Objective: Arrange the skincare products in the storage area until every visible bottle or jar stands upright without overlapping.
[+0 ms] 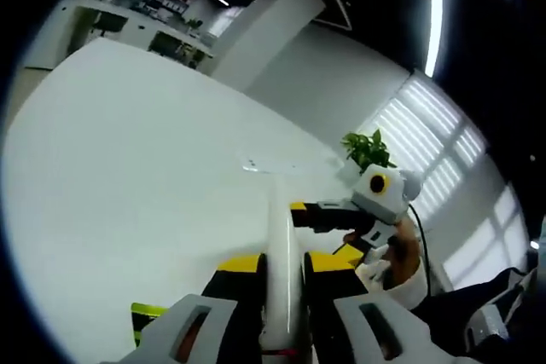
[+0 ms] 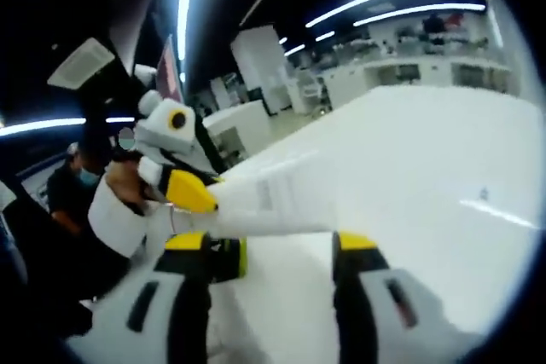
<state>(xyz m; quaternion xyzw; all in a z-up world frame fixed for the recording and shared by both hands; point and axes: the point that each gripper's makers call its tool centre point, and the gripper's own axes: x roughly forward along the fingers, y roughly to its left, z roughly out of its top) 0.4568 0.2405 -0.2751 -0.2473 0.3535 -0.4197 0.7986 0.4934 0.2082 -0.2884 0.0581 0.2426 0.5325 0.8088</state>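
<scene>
Holding a white tube (image 1: 281, 270) clamped in the left gripper (image 1: 283, 313), bottom centre, lifted clear of the table (image 1: 128, 168)
Right gripper (image 2: 281, 274) gapes empty at bottom, likely waiting to help stand it upright

The long white plastic tube (image 2: 273, 202) has some small grey print, but it is too blurry to read.

A broad white table (image 1: 145, 151) spreads out in the left gripper view, its glossy top catching streaks of ceiling light, and the same bare white surface (image 2: 426, 176) stretches across the right gripper view.
</scene>
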